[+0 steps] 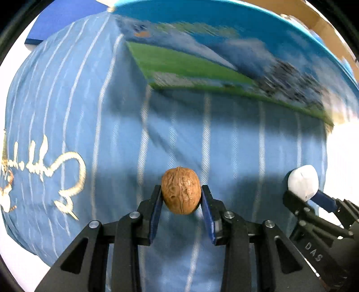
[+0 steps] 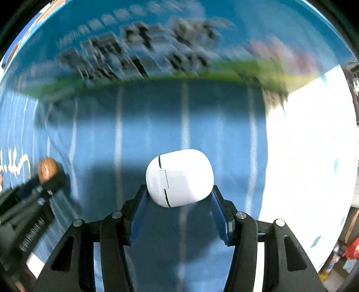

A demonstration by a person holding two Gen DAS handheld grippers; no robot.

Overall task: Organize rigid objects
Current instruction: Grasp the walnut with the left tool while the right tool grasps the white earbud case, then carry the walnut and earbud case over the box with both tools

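Observation:
My left gripper point(image 1: 181, 195) is shut on a brown walnut point(image 1: 180, 193) and holds it above a blue striped cloth point(image 1: 89, 116). My right gripper point(image 2: 179, 191) is shut on a white earbud case point(image 2: 179, 177) above the same cloth point(image 2: 202, 125). In the left wrist view the right gripper point(image 1: 307, 193) with the white case point(image 1: 303, 185) shows at the lower right. In the right wrist view the left gripper point(image 2: 48, 177) with the walnut point(image 2: 46, 169) shows at the left. A blue box with a printed picture point(image 1: 224, 58) stands beyond both grippers; it also shows in the right wrist view point(image 2: 157, 45), blurred.
The cloth bears gold embroidered script point(image 1: 44, 177) at its left. A white table surface point(image 2: 309, 157) lies to the right of the cloth. A dark blue flat object point(image 1: 67, 18) lies at the far left behind the cloth.

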